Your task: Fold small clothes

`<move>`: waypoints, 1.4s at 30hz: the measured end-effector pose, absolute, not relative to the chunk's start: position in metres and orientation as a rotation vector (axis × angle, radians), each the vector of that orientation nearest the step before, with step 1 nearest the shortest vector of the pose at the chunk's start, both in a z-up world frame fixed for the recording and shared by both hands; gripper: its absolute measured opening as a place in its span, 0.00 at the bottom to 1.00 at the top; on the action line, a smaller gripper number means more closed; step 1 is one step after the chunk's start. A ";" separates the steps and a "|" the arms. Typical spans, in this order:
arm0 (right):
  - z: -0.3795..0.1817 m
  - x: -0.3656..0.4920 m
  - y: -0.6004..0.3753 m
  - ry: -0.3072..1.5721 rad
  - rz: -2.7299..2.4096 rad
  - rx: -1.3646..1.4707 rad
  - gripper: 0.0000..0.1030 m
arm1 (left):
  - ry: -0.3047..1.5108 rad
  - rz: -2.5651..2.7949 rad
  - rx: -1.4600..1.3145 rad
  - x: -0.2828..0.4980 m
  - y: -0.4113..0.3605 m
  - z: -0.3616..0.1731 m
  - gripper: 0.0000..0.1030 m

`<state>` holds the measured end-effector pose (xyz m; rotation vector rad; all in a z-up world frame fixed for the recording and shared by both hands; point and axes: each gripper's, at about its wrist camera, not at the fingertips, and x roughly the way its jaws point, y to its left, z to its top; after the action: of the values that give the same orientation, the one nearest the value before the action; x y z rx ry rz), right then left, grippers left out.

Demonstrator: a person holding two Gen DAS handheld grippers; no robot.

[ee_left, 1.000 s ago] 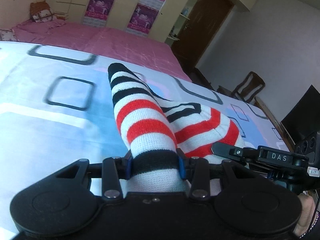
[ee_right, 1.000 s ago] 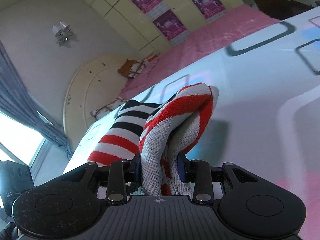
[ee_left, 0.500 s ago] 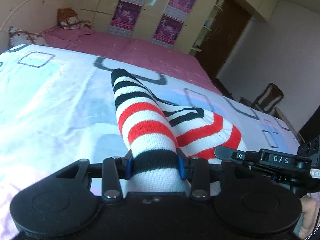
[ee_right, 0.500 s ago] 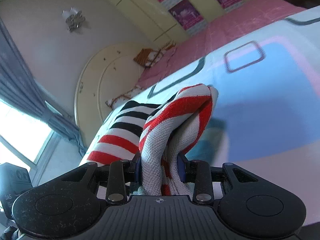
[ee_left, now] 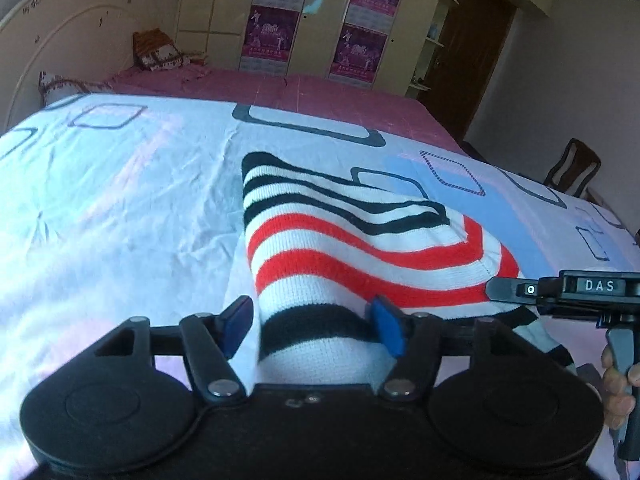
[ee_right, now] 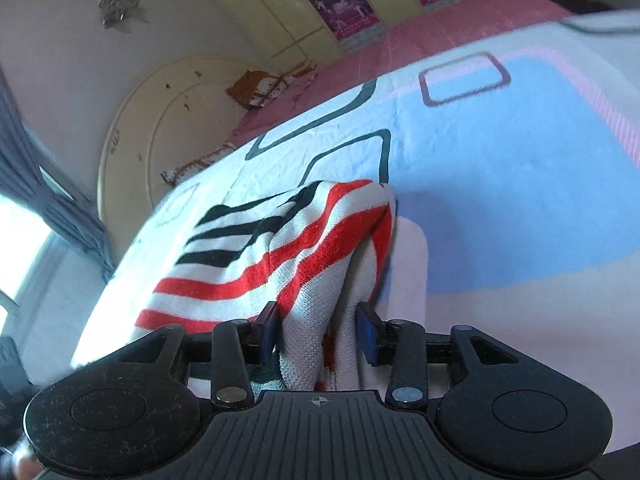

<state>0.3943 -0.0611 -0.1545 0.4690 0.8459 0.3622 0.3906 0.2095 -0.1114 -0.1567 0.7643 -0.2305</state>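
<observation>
A small knitted garment [ee_left: 360,240] with red, black and white stripes lies folded on the patterned bed sheet [ee_left: 120,200]. My left gripper [ee_left: 310,324] stands at its near edge. Its jaws are opening and the blue pads [ee_left: 236,320] have come away from the fabric that still lies between them. In the right wrist view the same garment [ee_right: 256,256] bunches up between the fingers of my right gripper [ee_right: 318,330]. Those jaws are starting to open, but the pads [ee_right: 270,326] still touch the folds. The right gripper [ee_left: 504,290] also shows at the right of the left wrist view.
The white, blue and pink sheet covers a wide bed with a pink cover [ee_left: 320,92] behind it. Pillows [ee_left: 160,52] lean on the cream headboard [ee_left: 60,40]. A wardrobe with purple posters [ee_left: 360,40], a dark door and a wooden chair [ee_left: 576,168] stand beyond. A hand [ee_left: 616,380] grips the right tool.
Both grippers have swung across the bed and come down, laying the garment flat. The left jaws have spread apart off the fabric. The right jaws have widened slightly.
</observation>
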 end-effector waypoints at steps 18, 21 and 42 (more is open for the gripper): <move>-0.113 0.400 -0.025 0.725 0.304 0.271 0.30 | 0.706 -0.241 -0.124 0.416 0.199 -0.091 0.59; -0.119 0.409 -0.012 0.733 0.300 0.251 0.30 | 0.709 -0.228 -0.105 0.424 0.195 -0.095 0.59; -0.165 0.434 0.007 0.792 0.250 0.144 0.31 | 0.780 -0.170 -0.058 0.443 0.191 -0.116 0.66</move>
<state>0.4344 0.0073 -0.1655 0.1440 0.7922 0.2501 0.4431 0.1910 -0.1158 -0.0578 0.7804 -0.1700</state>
